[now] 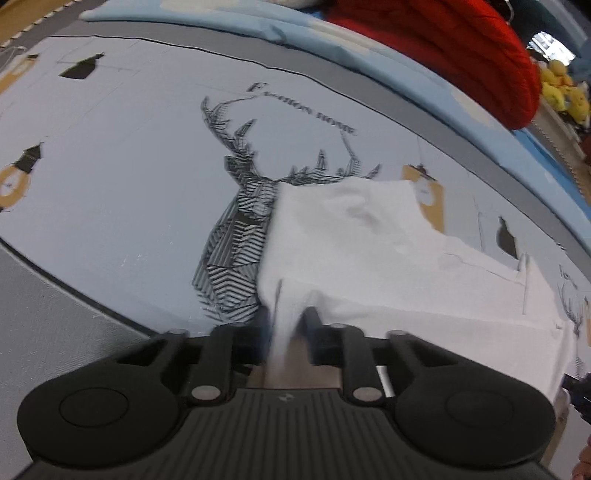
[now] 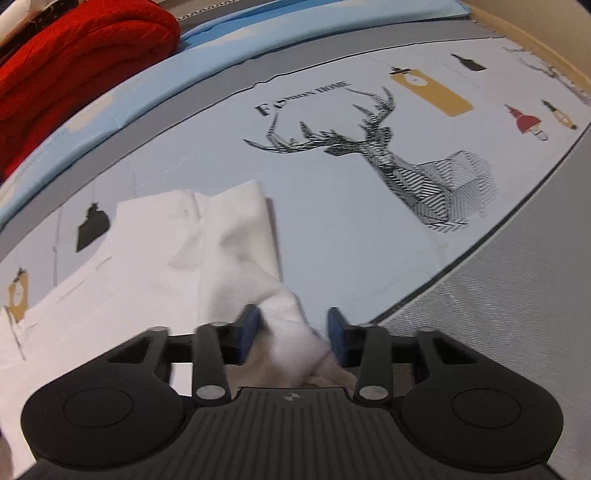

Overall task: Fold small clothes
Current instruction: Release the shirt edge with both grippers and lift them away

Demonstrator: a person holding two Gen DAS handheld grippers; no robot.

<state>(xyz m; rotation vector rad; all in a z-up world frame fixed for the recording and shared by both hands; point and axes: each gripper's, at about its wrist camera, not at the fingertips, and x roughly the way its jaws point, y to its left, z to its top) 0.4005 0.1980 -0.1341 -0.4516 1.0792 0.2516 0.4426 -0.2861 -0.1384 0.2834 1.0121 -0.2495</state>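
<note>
A small white garment [image 1: 369, 243] lies on a pale blue cloth printed with a deer [image 1: 236, 236]. My left gripper [image 1: 286, 325] has its jaws close together, pinching a fold of the garment's near edge. In the right wrist view the white garment [image 2: 177, 251] lies to the left. My right gripper [image 2: 293, 328] has its blue pads [image 2: 249, 328] spread apart, with a bunched corner of the garment lying loosely between them.
A red folded blanket [image 1: 461, 48] lies at the back on a light blue sheet [image 1: 258, 26]; it also shows in the right wrist view [image 2: 74, 62]. Grey bed surface [image 2: 517, 295] borders the printed cloth. Yellow plush toys [image 1: 561, 88] sit far right.
</note>
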